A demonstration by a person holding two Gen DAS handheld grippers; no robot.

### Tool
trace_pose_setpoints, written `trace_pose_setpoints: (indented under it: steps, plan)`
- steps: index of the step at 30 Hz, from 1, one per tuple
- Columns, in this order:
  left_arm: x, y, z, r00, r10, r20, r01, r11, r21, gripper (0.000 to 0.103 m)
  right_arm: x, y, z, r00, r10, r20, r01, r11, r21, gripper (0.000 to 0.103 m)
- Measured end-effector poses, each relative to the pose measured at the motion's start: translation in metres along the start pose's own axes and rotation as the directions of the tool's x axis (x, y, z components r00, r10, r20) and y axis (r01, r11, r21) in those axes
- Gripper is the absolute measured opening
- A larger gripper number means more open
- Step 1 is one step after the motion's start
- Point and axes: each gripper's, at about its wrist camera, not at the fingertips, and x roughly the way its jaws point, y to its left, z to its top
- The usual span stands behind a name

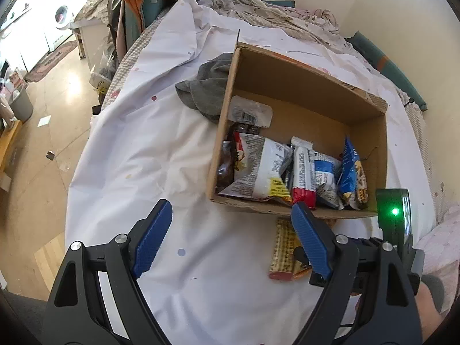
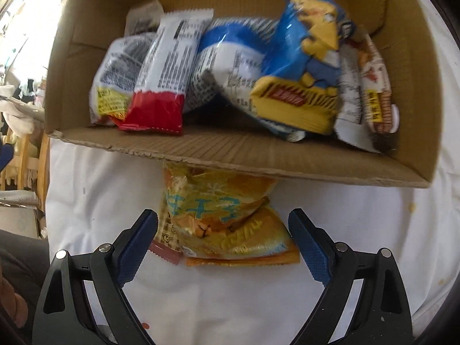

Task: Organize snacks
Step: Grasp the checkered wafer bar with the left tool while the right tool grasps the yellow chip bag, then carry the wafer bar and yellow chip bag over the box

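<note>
A cardboard box (image 1: 299, 86) (image 2: 258, 155) stands on a white sheet (image 1: 143, 143) and holds several snack packets. Among them are a white one with a yellow label (image 1: 258, 169) (image 2: 115, 86), a white-and-red bar (image 1: 303, 172) (image 2: 164, 80) and a blue cartoon bag (image 1: 352, 169) (image 2: 307, 57). A yellow-orange packet (image 2: 227, 224) (image 1: 283, 247) lies on the sheet just outside the box's near wall. My right gripper (image 2: 223, 215) points down over it, open, with one pad on each side of the packet and neither pressing on it. My left gripper (image 1: 230, 215) hangs open over bare sheet, left of that packet.
A grey cloth (image 1: 207, 86) lies against the box's left wall. The sheet covers a bed with rumpled bedding (image 1: 287, 14) behind the box. Floor (image 1: 43, 158) drops away to the left. The other gripper's housing with a green light (image 1: 395, 211) is at the right.
</note>
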Motion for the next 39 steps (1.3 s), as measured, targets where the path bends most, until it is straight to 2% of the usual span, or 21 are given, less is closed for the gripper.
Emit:
trace_pose_setpoints:
  steps: [3,6,10,16,20,26,28,31,33,35,36,37,38,39]
  plan:
    - [0.003,0.002,-0.002,1.000,0.007,-0.010,-0.007,1.000,0.006,0.083,0.004,0.002,0.000,1.000,-0.017,-0.010,0.017,1.000,-0.008,0.092]
    - [0.008,0.000,-0.006,1.000,0.010,-0.029,-0.010,1.000,0.015,0.083,0.009,0.001,-0.006,0.999,-0.012,-0.038,0.012,1.000,-0.015,0.066]
    - [0.017,-0.009,-0.011,0.998,0.018,-0.055,-0.016,0.999,0.042,0.083,0.000,-0.002,-0.016,1.000,0.000,-0.021,-0.001,0.999,-0.041,0.054]
    - [0.038,-0.037,-0.027,0.992,-0.004,-0.130,0.019,0.993,0.115,0.083,-0.024,-0.026,-0.035,0.999,0.035,0.014,-0.035,0.999,0.002,0.052]
    - [0.058,-0.064,-0.044,0.983,0.009,-0.182,0.029,0.978,0.206,0.083,-0.041,-0.044,-0.048,0.998,0.042,0.038,-0.043,0.999,0.033,0.052]
    - [0.089,-0.091,-0.063,0.966,0.010,-0.259,0.065,0.958,0.281,0.082,-0.064,-0.061,-0.055,0.996,0.055,0.069,-0.060,0.996,0.067,0.052]
    - [0.099,-0.095,-0.068,0.961,0.041,-0.272,0.046,0.951,0.307,0.082,-0.070,-0.058,-0.065,0.996,0.058,0.075,-0.063,0.995,0.075,0.052]
    - [0.114,-0.095,-0.069,0.948,0.050,-0.315,0.044,0.957,0.286,0.074,-0.081,-0.055,-0.070,0.993,0.065,0.097,-0.072,0.995,0.070,0.052]
    - [0.121,-0.093,-0.069,0.942,0.048,-0.331,0.044,0.964,0.263,0.064,-0.088,-0.059,-0.066,0.992,0.067,0.108,-0.075,0.995,0.066,0.052]
    - [0.129,-0.093,-0.073,0.939,0.066,-0.337,0.027,0.964,0.264,0.063,-0.091,-0.059,-0.065,0.991,0.068,0.117,-0.077,0.994,0.074,0.052]
    - [0.129,-0.094,-0.075,0.944,0.072,-0.322,0.020,0.962,0.273,0.057,-0.092,-0.059,-0.065,0.990,0.066,0.121,-0.075,0.994,0.074,0.052]
    - [0.127,-0.097,-0.076,0.952,0.080,-0.296,0.009,0.957,0.290,0.045,-0.095,-0.059,-0.068,0.990,0.064,0.122,-0.073,0.995,0.073,0.052]
    - [0.124,-0.101,-0.077,0.956,0.084,-0.282,0.012,0.947,0.322,0.022,-0.096,-0.058,-0.067,0.990,0.064,0.123,-0.073,0.995,0.069,0.052]
    - [0.121,-0.105,-0.078,0.953,0.099,-0.285,0.008,0.936,0.351,0.022,-0.100,-0.058,-0.070,0.990,0.067,0.125,-0.075,0.995,0.061,0.052]
